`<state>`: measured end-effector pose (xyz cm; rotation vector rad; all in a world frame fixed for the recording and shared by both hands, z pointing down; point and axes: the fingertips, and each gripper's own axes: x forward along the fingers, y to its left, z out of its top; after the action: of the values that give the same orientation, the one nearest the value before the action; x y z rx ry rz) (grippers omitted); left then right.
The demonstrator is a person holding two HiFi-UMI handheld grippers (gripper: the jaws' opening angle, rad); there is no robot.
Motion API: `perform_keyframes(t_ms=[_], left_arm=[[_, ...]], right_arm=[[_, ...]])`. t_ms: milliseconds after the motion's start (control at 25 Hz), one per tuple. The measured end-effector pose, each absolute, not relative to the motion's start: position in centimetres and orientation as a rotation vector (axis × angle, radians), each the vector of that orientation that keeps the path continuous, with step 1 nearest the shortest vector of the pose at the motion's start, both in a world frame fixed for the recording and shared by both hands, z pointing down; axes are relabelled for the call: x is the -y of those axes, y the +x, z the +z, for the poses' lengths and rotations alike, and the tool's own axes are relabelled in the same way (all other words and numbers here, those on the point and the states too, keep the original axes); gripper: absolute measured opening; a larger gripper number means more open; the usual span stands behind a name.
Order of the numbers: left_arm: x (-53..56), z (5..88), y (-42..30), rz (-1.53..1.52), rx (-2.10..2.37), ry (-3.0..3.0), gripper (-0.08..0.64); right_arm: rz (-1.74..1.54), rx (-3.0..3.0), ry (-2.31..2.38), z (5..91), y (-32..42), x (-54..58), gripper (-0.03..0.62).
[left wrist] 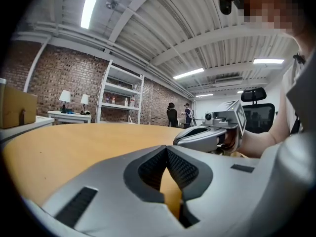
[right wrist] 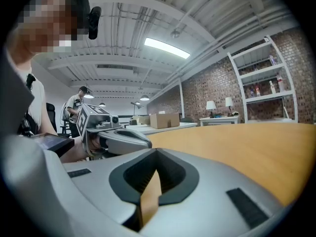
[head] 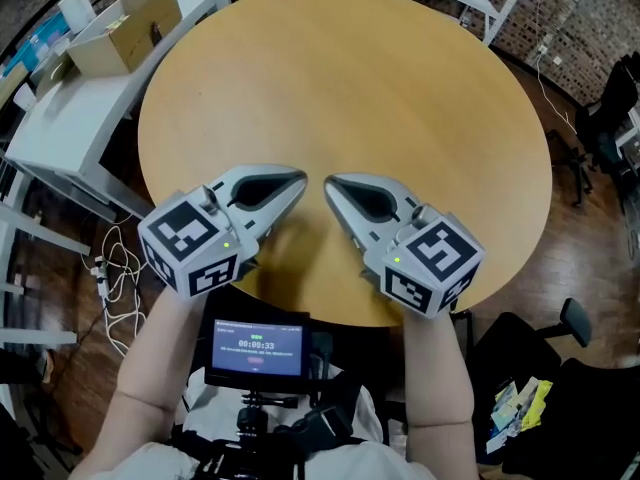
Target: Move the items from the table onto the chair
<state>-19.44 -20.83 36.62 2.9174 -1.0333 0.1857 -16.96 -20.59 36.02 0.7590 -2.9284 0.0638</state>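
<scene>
Both tools hover over the near edge of the round wooden table [head: 350,88], at about 6 o'clock on its top. The left tool [head: 298,179] comes in from 7 o'clock and the right tool [head: 332,182] from 5 o'clock, and their tips point at each other, close but apart. Each tool has its jaws closed, tip against tip, and grips nothing; only the wood of the table shows through the gap behind the pads. Each is held in a bare hand, and both lie nearly level just above the wood.

A black chair [head: 590,388] stands off the table's rim at about 4 o'clock. A few small colourful packets [head: 520,403] lie by its near side; whether they rest on the seat or on the floor I cannot tell.

At 10 o'clock, beyond the rim, an open cardboard box [head: 125,28] sits on a white table [head: 60,118]. A small lit screen [head: 255,348] sits at 6 o'clock, below the hands.
</scene>
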Motion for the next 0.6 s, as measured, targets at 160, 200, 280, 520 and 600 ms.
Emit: perform_keyframes(t_ms=[160, 200, 280, 520, 600], left_arm=[[20.69, 36.4, -19.27, 0.188, 1.04, 2.921, 0.008], [20.73, 36.24, -19.25, 0.19, 1.038, 2.922, 0.008], [20.81, 36.02, -19.28, 0.194, 1.031, 2.923, 0.008], [20.95, 36.2, -19.76, 0.196, 1.037, 2.915, 0.006], [20.92, 36.23, -19.7, 0.199, 1.032, 2.915, 0.006]], right_arm=[[0.06, 2.932, 0.755, 35.8, -16.74, 20.47, 0.0], [0.055, 2.933, 0.756, 35.64, -16.77, 20.52, 0.0], [0.05, 2.933, 0.756, 35.45, -16.92, 20.62, 0.0], [0.059, 2.928, 0.753, 35.69, -17.36, 20.71, 0.0], [0.061, 2.928, 0.753, 35.71, -17.34, 20.7, 0.0]])
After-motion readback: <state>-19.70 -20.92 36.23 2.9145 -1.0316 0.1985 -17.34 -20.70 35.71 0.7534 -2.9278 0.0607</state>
